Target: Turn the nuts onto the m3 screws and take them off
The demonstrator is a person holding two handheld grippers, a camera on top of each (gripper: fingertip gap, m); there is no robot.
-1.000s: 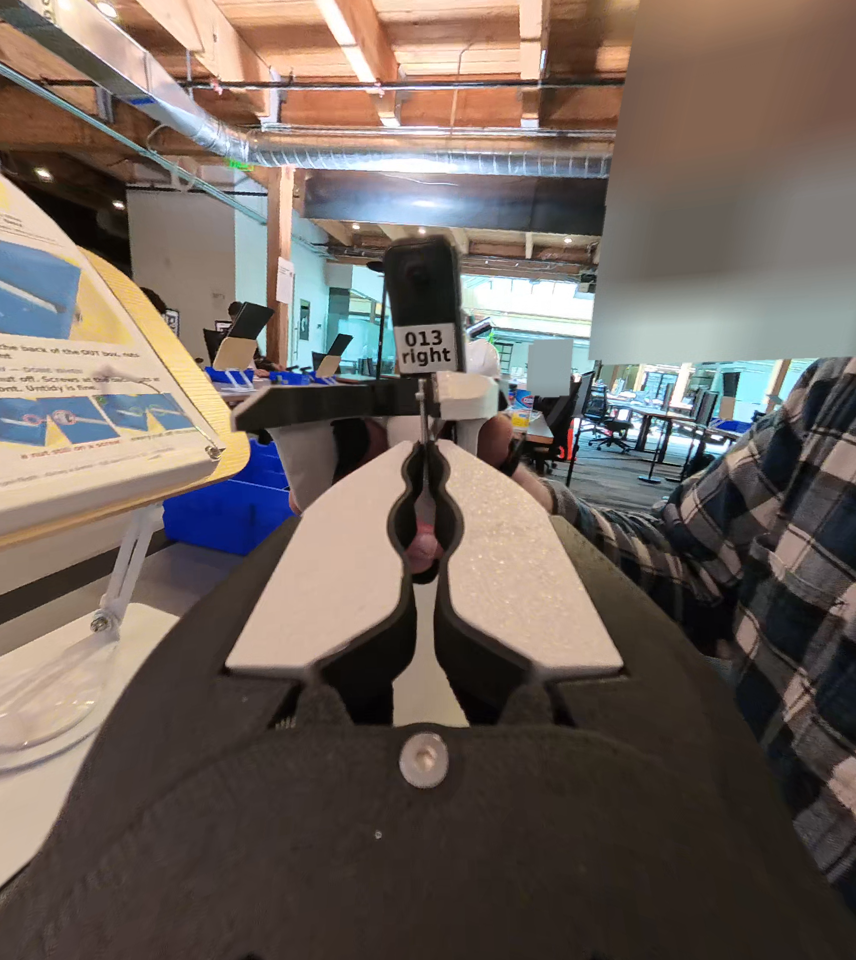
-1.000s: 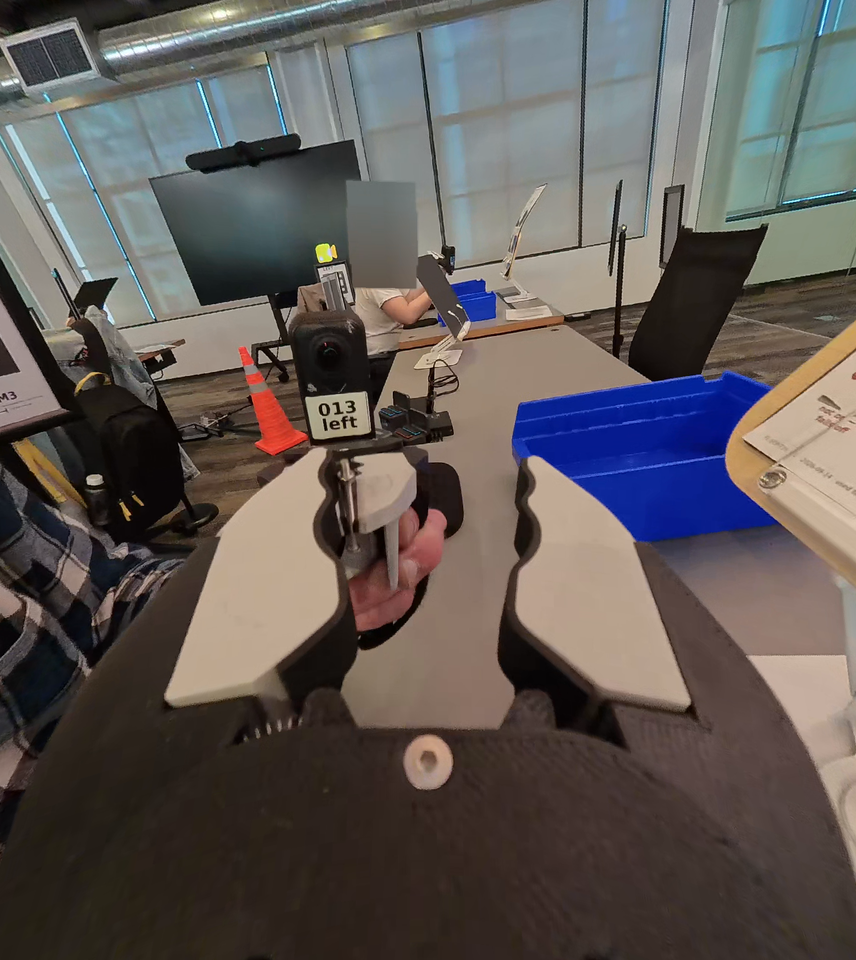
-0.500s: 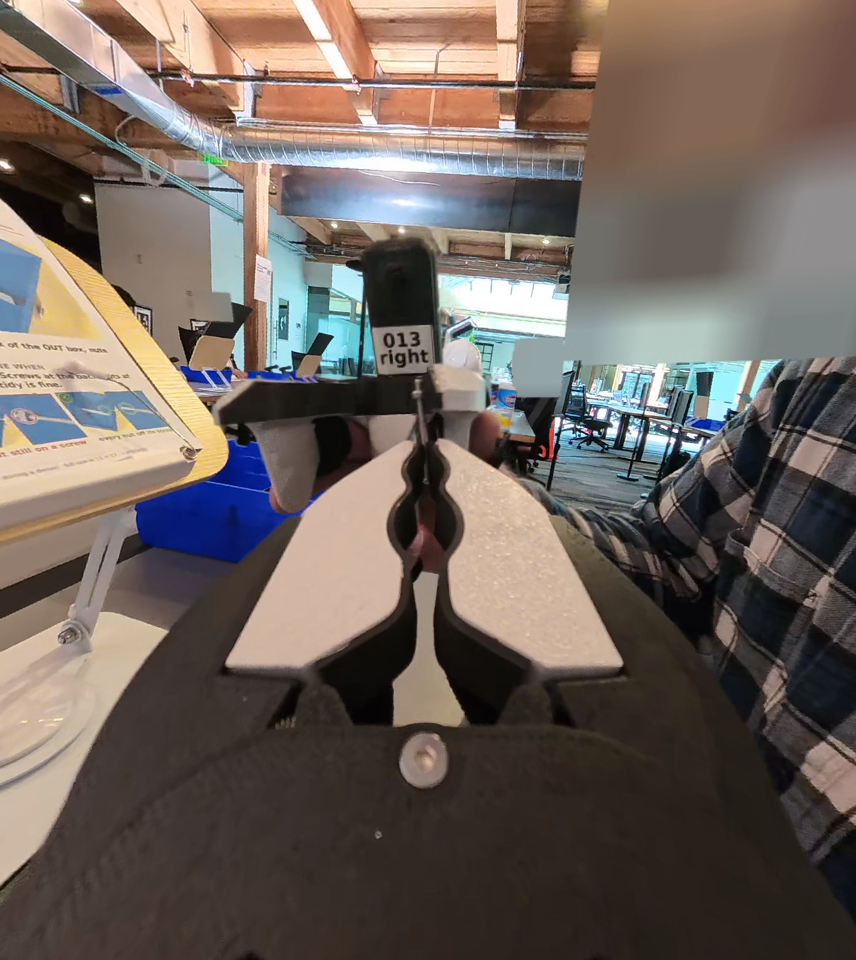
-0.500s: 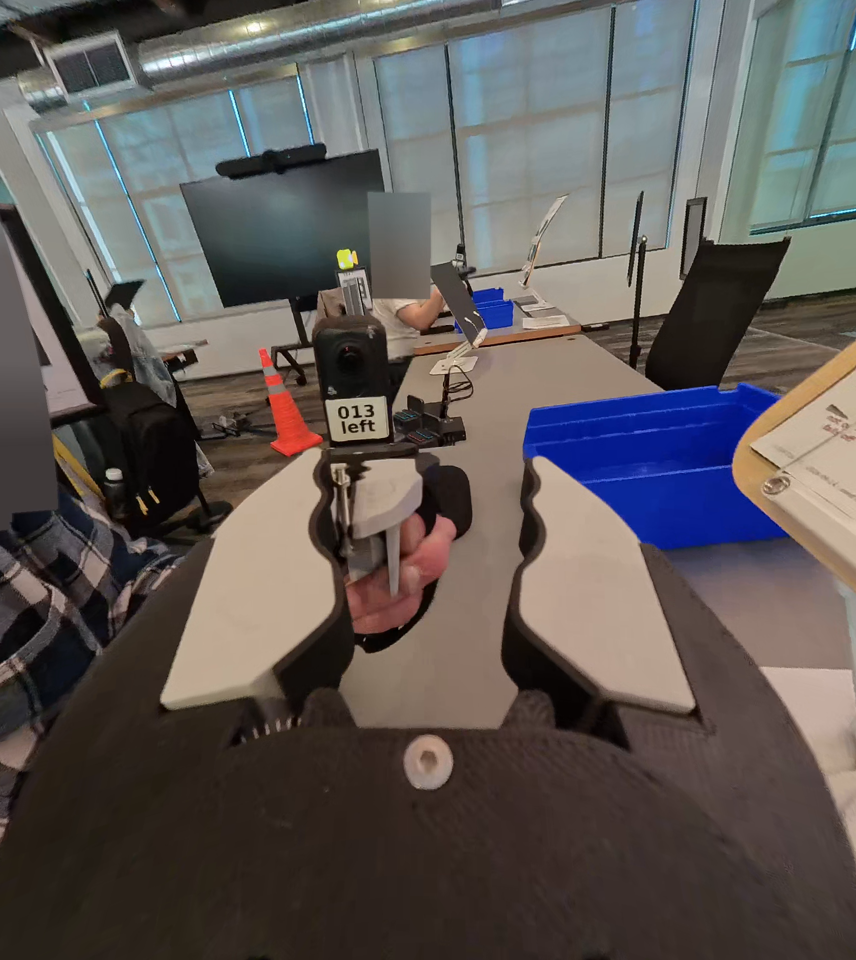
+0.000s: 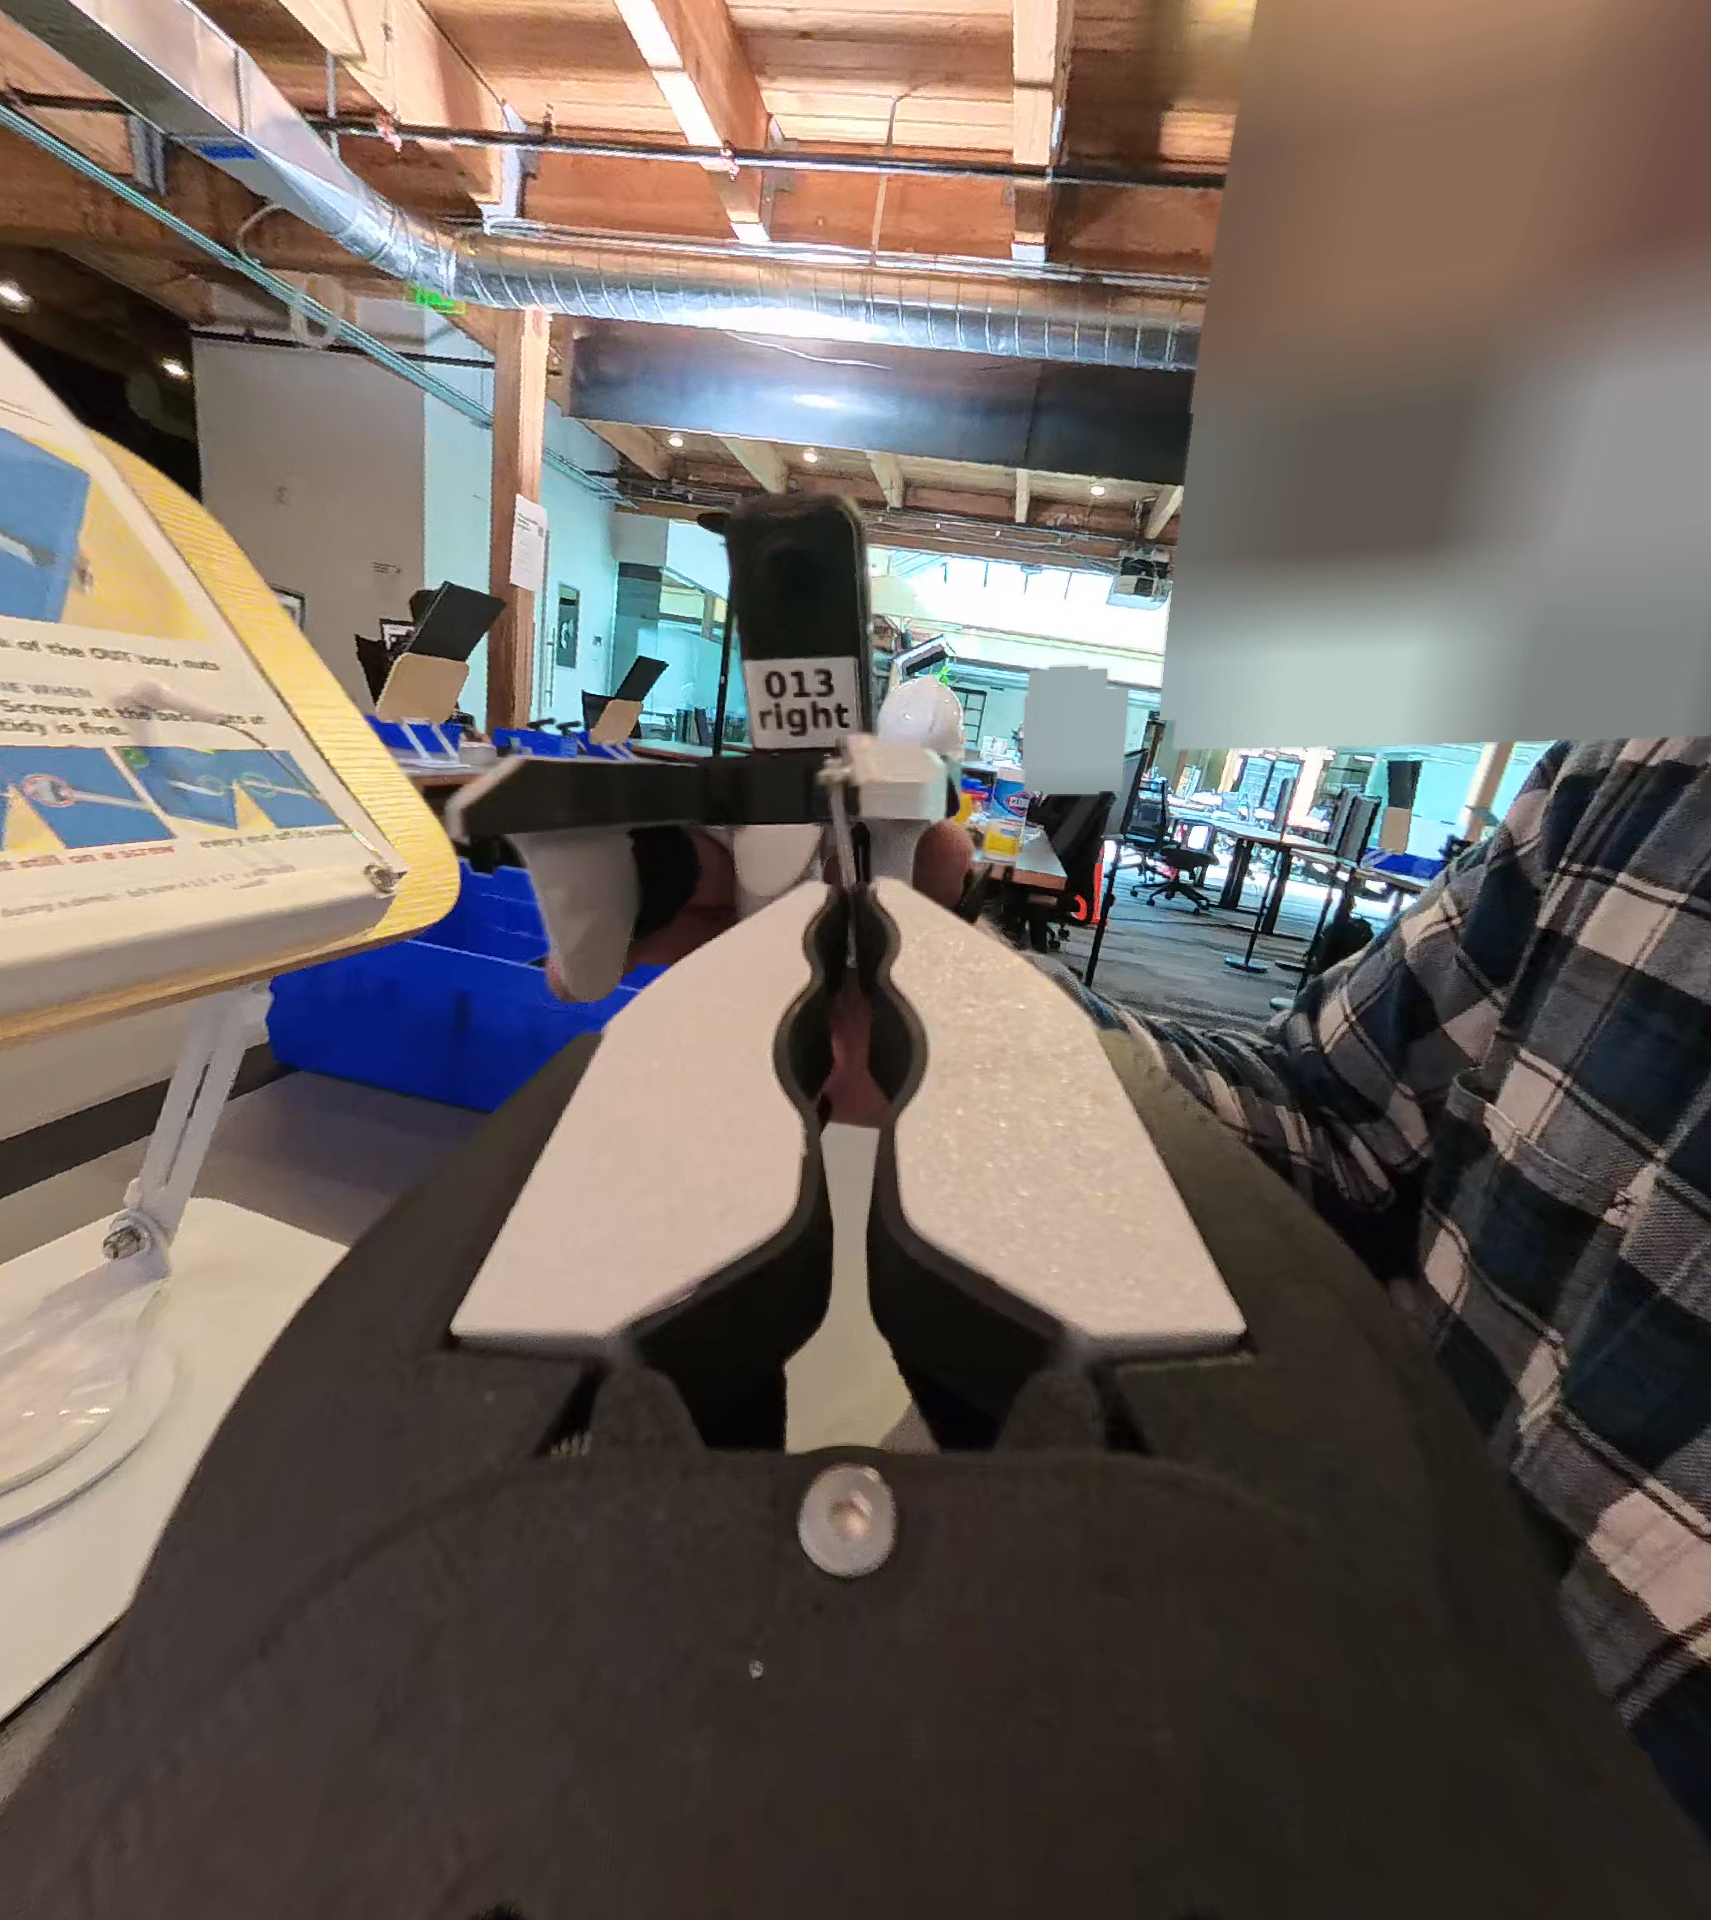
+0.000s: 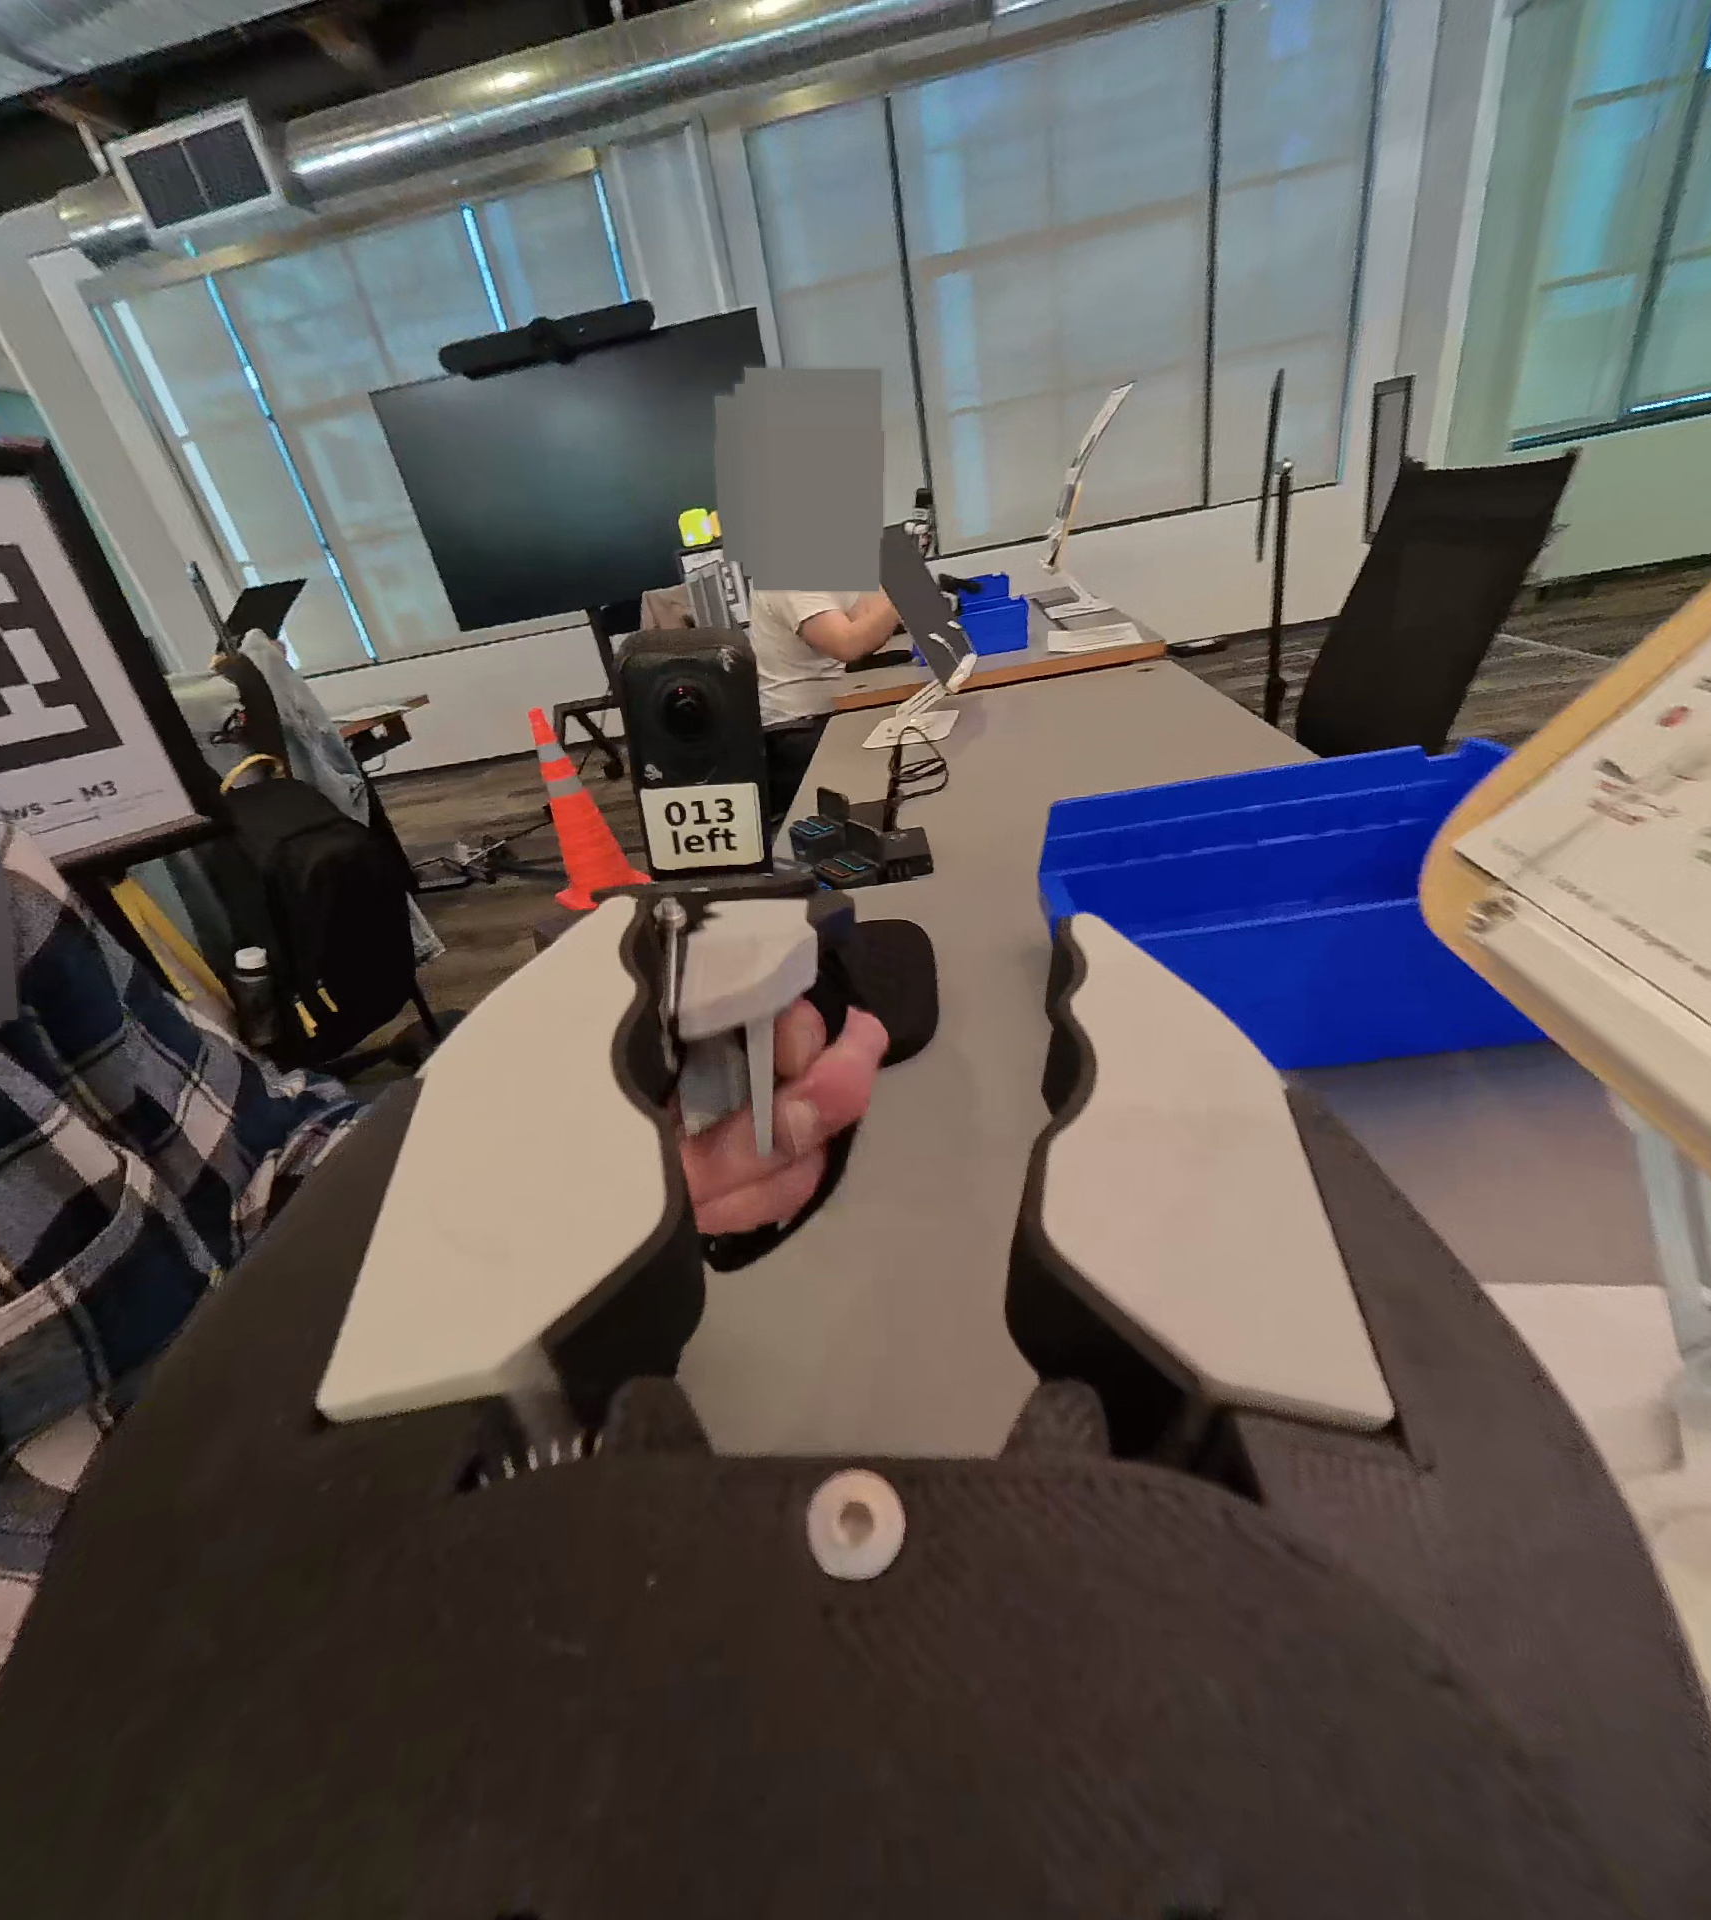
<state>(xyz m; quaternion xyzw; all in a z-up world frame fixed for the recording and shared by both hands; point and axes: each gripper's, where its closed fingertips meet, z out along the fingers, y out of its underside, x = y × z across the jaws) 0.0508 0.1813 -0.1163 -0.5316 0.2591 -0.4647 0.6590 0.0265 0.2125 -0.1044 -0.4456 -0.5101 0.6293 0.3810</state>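
grippers face each other above the desk (image 6: 986,790). left gripper (image 5: 849,904) is pressed together on a thin upright screw (image 5: 838,831), head up, which leaves its shank exposed. right gripper (image 6: 846,920) is spread wide. the screw stands just inside its left finger, unclamped. blue bin (image 6: 1298,935) sits beyond.

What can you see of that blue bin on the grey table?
The blue bin is a glossy plastic box, open on top, with stepped ridges along its inner wall. It stands upright on the grey table, behind a tilted instruction board. Its floor is hidden, so any contents cannot be told.
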